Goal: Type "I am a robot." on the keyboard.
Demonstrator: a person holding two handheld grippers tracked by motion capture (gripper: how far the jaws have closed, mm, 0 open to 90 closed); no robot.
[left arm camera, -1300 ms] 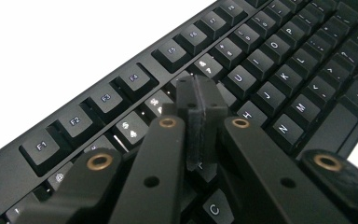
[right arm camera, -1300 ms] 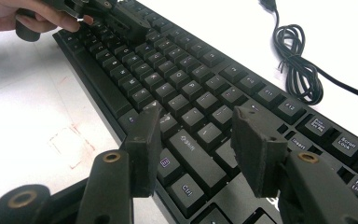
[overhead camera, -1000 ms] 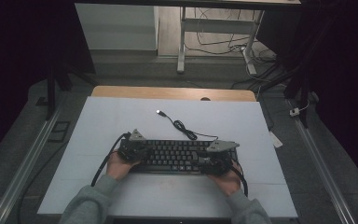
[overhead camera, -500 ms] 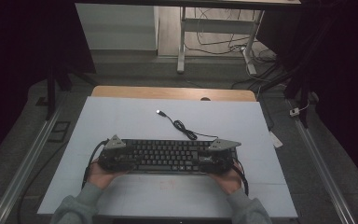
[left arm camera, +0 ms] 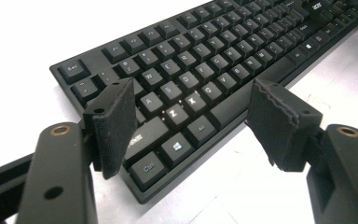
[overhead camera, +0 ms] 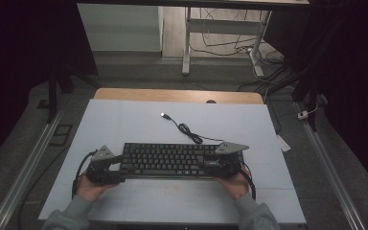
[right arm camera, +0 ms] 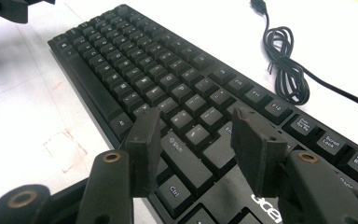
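A flat black plastic computer keyboard (overhead camera: 172,160) lies lengthwise across the near half of the pale white-topped desk (overhead camera: 124,120), its long edges running left to right. Its thin black cable (overhead camera: 191,134) leaves the far edge, bunches into a small loop and ends in a loose plug farther back on the desk. The left gripper (left arm camera: 191,116) sits at the keyboard's left end, held in the person's left hand (overhead camera: 90,186); its fingers (left arm camera: 114,121) are released and spread wide above the lower-left keys, gripping nothing. The right gripper (right arm camera: 198,149) sits at the right end in the right hand (overhead camera: 234,183); its fingers (right arm camera: 254,154) are also apart, poised over the keys near the right Shift and Ctrl, with nothing between them. Grey sleeves (overhead camera: 256,215) enter from the near edge.
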